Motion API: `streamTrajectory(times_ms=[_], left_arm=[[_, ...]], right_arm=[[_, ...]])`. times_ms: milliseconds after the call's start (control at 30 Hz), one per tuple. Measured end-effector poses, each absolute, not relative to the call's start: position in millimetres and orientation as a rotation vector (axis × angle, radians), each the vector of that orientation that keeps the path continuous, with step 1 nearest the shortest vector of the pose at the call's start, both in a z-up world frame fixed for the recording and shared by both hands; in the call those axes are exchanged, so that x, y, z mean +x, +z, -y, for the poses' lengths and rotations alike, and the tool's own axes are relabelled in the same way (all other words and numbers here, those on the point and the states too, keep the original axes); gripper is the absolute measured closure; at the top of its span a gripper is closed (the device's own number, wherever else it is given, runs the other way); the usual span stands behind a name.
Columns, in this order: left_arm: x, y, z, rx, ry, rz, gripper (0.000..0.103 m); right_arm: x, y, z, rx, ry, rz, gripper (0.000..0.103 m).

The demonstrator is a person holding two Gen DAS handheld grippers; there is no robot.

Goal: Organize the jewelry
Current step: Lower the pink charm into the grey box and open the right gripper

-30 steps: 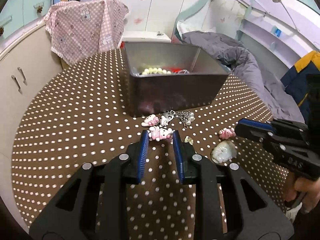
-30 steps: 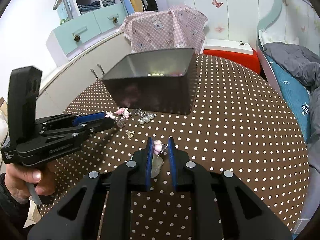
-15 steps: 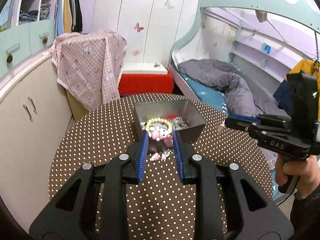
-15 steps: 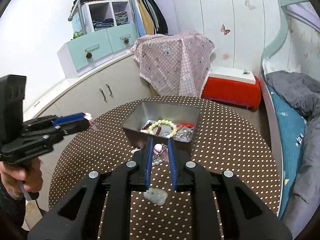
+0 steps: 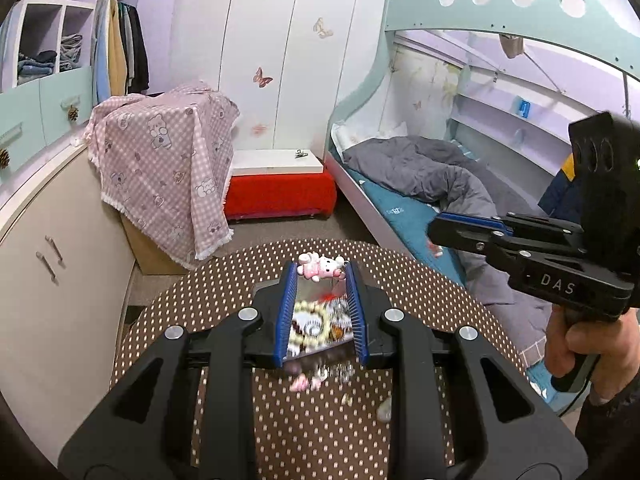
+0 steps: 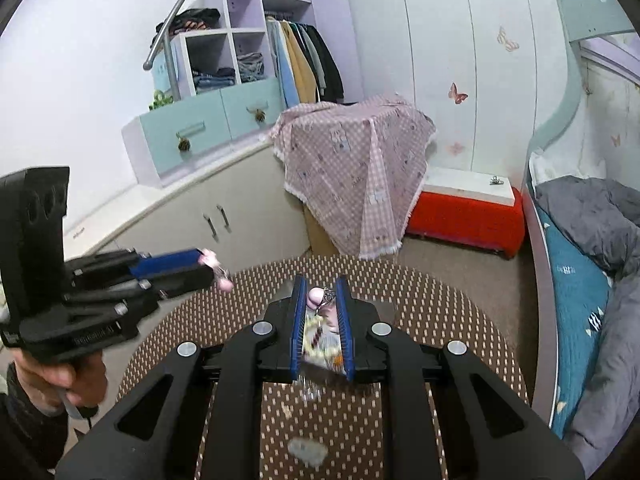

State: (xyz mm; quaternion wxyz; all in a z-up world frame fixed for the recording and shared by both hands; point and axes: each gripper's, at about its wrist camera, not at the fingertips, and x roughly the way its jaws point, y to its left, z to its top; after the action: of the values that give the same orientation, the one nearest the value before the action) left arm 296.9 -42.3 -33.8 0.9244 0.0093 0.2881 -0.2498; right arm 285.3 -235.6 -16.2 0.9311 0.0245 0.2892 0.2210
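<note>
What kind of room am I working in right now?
Most likely a child's bedroom: a bunk bed with a rumpled grey duvet, an open wardrobe of hanging clothes, and butterfly stickers on the white wall panels.

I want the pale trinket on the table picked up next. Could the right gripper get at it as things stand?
Probably not yet. The right gripper is shut on a small pink charm, so its jaws are taken. The pale trinket lies in the open on the dotted table, nothing over it.
</note>
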Motion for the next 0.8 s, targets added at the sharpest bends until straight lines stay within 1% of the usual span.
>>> streamTrajectory(times_ms=[233, 267, 300, 333, 367, 400, 433, 800], left_arm=[[329.8, -40.4, 50.8, -0.007, -0.502, -0.644, 0.076], [334.5, -42.6, 51.2, -0.002, -0.486, -0.657, 0.055], [336.9, -43.2, 51.0, 0.000, -0.468, -0.664, 0.031], [337.3, -43.5, 47.7, -0.002, -0.432, -0.650, 0.005], [336.1, -42.3, 45.7, -0.007, -0.416, -0.631, 0.006], [335.6, -41.5, 43.1, -0.012, -0.409, -0.625, 0.006], [335.3, -41.2, 40.7, -0.019, -0.405, -0.631, 0.006], [304.3, -25.3, 20.4, -0.031, -0.321, -0.553, 0.006]], right_arm=[[324.2, -30.2, 227.8, 0.078, 0.454, -0.664, 0.089], [328.1, -33.9, 229.6, 0.090, 0.442, -0.672, 0.089], [331.2, -36.2, 231.8, 0.104, 0.430, -0.681, 0.084], [334.5, -39.4, 235.4, 0.126, 0.416, -0.692, 0.062], [335.7, -41.1, 239.1, 0.143, 0.389, -0.693, 0.042], [334.0, -41.1, 242.8, 0.148, 0.354, -0.674, 0.011], [330.3, -40.9, 246.1, 0.152, 0.337, -0.651, 0.008], [305.0, -30.8, 268.8, 0.206, 0.284, -0.600, 0.008]])
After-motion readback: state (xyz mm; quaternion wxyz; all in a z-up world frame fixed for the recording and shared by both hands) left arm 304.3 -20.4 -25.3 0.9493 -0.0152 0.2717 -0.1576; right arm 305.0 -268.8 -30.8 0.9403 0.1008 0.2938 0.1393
